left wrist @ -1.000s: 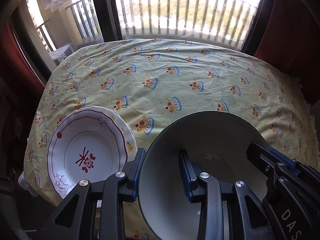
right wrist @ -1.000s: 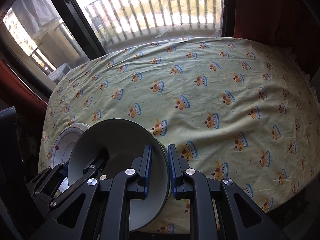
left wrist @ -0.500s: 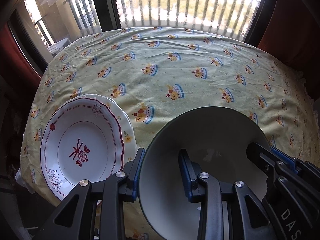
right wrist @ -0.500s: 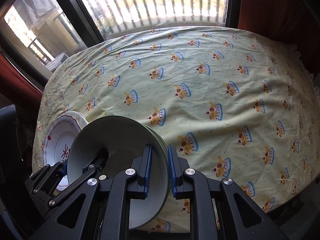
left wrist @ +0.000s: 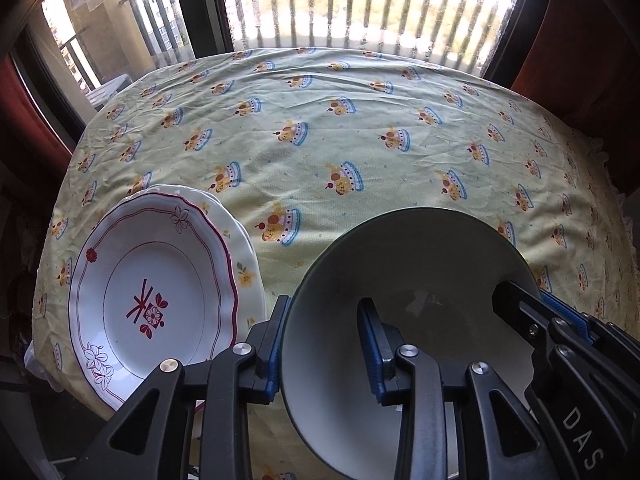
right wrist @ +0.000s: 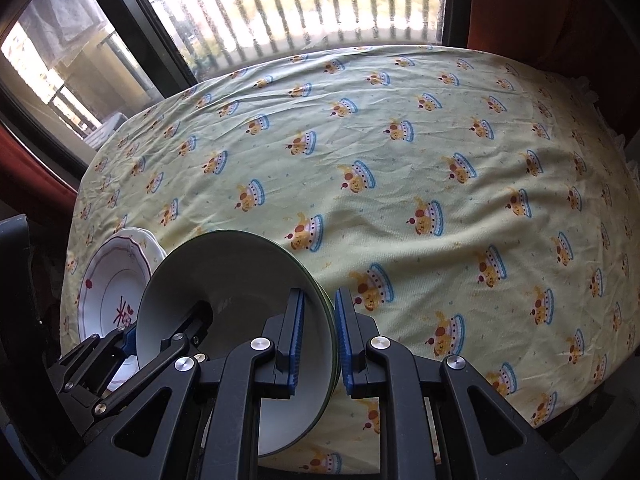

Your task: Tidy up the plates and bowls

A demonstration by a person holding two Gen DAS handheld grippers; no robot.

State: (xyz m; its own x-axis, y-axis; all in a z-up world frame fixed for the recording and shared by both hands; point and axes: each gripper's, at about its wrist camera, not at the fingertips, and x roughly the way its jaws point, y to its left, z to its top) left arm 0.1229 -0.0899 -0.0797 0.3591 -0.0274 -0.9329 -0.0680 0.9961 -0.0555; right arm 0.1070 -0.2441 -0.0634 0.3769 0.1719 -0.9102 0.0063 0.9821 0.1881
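Bowl (left wrist: 420,280) in pale green, tilted on its side with its opening facing left, is held above the near edge of a table, gripped by both tools at once. The left gripper (left wrist: 324,344) clamps the bowl's left rim, one blue-padded finger outside the wall and the other inside. The right gripper (right wrist: 318,340) pinches the opposite rim (its blue pads sit on either side of the thin edge), and its black fingers also show at the lower right of the left wrist view. Just left of the bowl, a white plate (left wrist: 152,292) with a red scalloped line and a red flower motif rests on a second, cream plate (left wrist: 244,248), both lying at the table's near-left corner. A yellow tablecloth (right wrist: 400,168) printed with small cakes covers the table. Beyond it, a window (left wrist: 360,0) looks onto a balcony railing.
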